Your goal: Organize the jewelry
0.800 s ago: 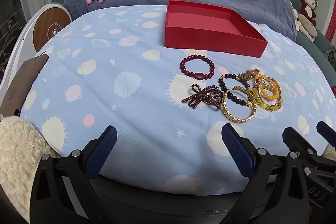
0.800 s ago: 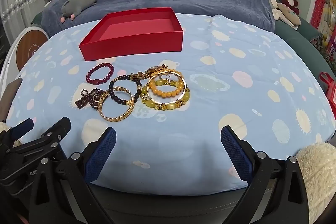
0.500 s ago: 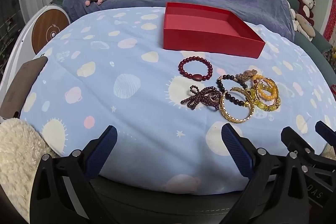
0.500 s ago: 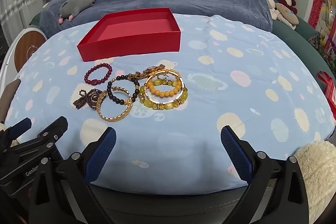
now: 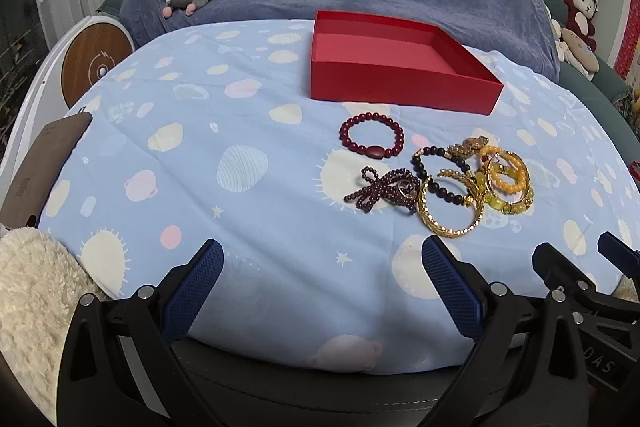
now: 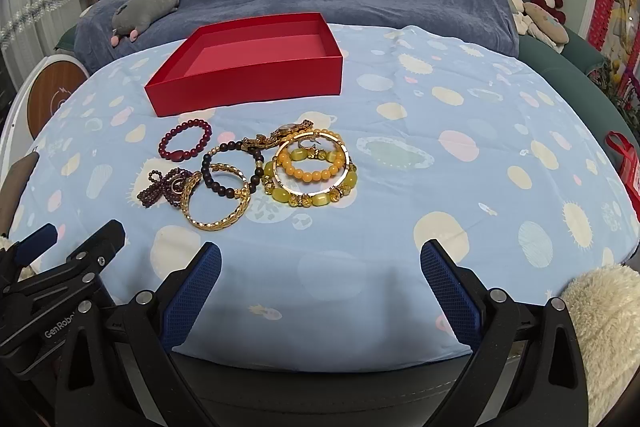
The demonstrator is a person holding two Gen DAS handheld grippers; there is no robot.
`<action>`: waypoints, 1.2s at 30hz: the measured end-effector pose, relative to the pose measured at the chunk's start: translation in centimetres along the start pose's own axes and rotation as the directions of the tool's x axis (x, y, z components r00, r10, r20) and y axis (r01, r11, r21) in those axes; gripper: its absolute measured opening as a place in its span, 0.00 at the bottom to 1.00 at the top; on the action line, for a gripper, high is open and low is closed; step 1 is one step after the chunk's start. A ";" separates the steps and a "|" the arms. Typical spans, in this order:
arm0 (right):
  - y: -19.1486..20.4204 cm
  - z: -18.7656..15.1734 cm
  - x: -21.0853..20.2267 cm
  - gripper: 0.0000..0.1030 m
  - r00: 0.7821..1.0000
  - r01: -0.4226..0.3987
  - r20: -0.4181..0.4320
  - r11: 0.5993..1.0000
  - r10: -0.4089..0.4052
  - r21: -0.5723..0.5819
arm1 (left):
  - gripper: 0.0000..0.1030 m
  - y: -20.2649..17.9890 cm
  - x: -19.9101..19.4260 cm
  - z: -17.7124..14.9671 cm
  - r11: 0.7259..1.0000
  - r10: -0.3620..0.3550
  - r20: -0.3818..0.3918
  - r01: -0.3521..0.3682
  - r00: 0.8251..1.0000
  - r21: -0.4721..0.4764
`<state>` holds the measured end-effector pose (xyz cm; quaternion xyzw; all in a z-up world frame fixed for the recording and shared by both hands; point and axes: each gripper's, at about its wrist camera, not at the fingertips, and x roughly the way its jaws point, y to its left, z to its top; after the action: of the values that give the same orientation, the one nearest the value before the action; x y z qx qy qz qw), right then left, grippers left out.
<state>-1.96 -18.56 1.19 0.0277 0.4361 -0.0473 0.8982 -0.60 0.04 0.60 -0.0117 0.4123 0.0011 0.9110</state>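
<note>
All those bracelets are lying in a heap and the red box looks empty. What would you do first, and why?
Probably bring the left gripper, open and empty, forward to the dark red bead bracelet. It lies apart from the tangled pile and nearest the red box, so it should lift cleanly without dragging others.

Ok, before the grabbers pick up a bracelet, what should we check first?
1. Left gripper open, nothing between the fingers: ok.
2. Right gripper open, nothing held: ok.
3. Red box has room; the part of its floor in view is bare: ok.
4. Red bead bracelet lies apart from the pile, easy to take alone: ok.
5. Gold chain bangle free of its neighbours: not ok, it overlaps the dark bead bracelet.
6. Whether the yellow bead bracelets are tangled: cannot tell.
</note>
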 end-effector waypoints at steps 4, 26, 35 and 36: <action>0.1 0.0 0.1 0.93 1.000 0.003 0.002 1.000 -0.003 -0.001 | 0.92 0.0 0.0 0.0 1.000 0.001 0.010 -0.001 1.000 0.000; 0.1 -0.1 0.1 0.93 1.000 0.001 0.008 1.000 -0.001 0.001 | 0.92 0.2 0.3 -0.1 1.000 0.005 -0.001 -0.005 1.000 0.008; 0.1 -0.1 0.1 0.93 1.000 0.002 0.008 1.000 -0.002 0.000 | 0.92 0.2 0.3 -0.2 1.000 0.006 0.001 -0.006 1.000 0.009; 0.1 -0.1 0.1 0.93 1.000 0.002 0.008 1.000 -0.002 0.000 | 0.92 0.2 0.3 -0.2 1.000 0.005 0.002 -0.005 1.000 0.008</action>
<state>-1.96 -18.47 1.09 0.0271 0.4324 -0.0483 0.9000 -0.54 0.23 0.30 -0.0070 0.4116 0.0018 0.9113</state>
